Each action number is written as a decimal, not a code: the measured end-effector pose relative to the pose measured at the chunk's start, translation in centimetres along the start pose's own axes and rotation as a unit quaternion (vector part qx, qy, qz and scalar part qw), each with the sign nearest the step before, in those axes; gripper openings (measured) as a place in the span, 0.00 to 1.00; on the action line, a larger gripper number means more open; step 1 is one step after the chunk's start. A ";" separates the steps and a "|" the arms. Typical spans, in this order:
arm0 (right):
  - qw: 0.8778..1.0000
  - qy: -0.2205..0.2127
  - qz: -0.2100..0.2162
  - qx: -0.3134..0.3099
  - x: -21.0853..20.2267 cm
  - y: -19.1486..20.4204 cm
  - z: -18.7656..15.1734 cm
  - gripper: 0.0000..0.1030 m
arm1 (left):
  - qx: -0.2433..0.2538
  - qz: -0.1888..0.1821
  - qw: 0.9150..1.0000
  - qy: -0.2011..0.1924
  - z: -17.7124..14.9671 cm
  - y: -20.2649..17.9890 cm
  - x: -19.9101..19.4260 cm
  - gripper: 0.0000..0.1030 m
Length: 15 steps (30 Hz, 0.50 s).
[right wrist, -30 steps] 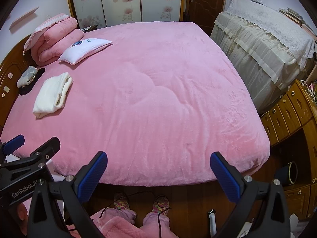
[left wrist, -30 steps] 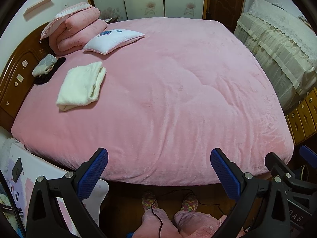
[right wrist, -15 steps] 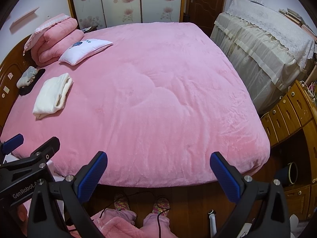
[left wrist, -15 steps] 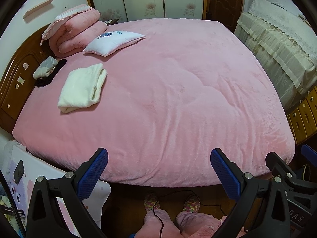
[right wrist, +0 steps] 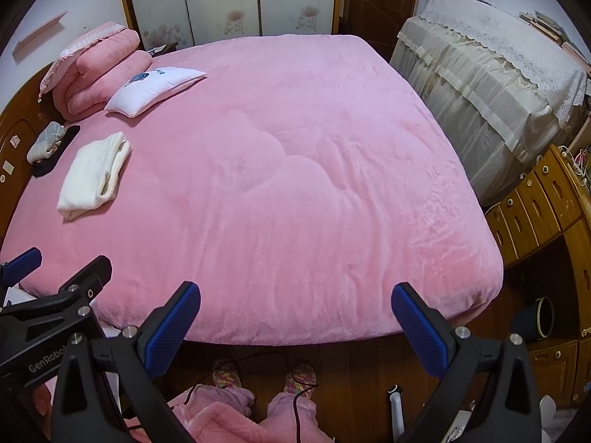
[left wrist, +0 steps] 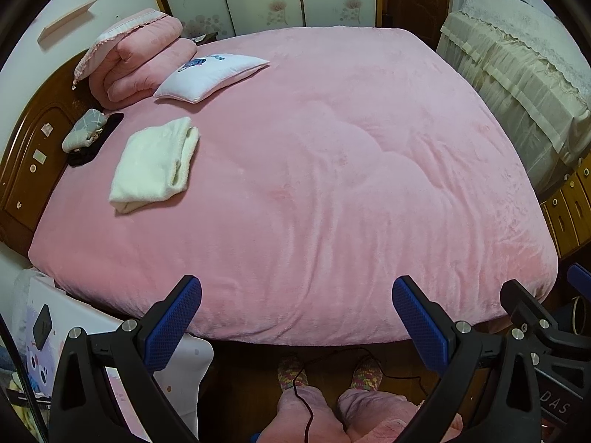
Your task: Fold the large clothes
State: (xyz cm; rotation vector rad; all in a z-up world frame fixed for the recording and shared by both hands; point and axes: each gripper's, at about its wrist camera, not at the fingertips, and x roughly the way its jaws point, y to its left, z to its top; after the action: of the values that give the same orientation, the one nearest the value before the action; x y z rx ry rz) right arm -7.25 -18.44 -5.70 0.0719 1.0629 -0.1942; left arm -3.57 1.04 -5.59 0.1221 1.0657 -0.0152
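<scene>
A cream-white garment (left wrist: 155,164) lies folded on the left part of the pink bed (left wrist: 332,184), near the headboard; it also shows in the right wrist view (right wrist: 95,175). My left gripper (left wrist: 297,295) is open and empty, held above the floor just off the bed's near edge. My right gripper (right wrist: 295,299) is open and empty at the same edge, to the right of the left one. The right gripper's body shows at the right of the left wrist view (left wrist: 535,317). Both are far from the folded garment.
A white pillow (left wrist: 210,75) and a folded pink quilt (left wrist: 136,62) lie by the wooden headboard (left wrist: 29,155). A grey and a black item (left wrist: 86,136) sit beside it. A covered cabinet (right wrist: 491,85) and wooden drawers (right wrist: 535,206) stand right. My slippered feet (right wrist: 264,373) are below.
Both views have drifted slightly; the bed sits a little lower in the frames. The grippers stay open and nothing on the bed has moved.
</scene>
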 end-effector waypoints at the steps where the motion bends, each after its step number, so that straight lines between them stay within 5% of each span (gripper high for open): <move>1: 1.000 0.001 0.000 0.000 0.1 0.0 0.0 1.00 | 0.000 -0.001 1.000 0.002 0.1 0.1 0.2 0.99; 15: 1.000 0.016 -0.003 -0.003 0.9 0.0 0.7 1.00 | -0.002 -0.009 1.000 0.015 0.7 0.4 1.3 0.99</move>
State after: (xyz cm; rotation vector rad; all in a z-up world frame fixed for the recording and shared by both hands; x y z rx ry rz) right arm -6.25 -18.67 -6.20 0.0663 1.0948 -0.1967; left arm -2.31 1.45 -6.38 0.1097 1.0964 -0.0274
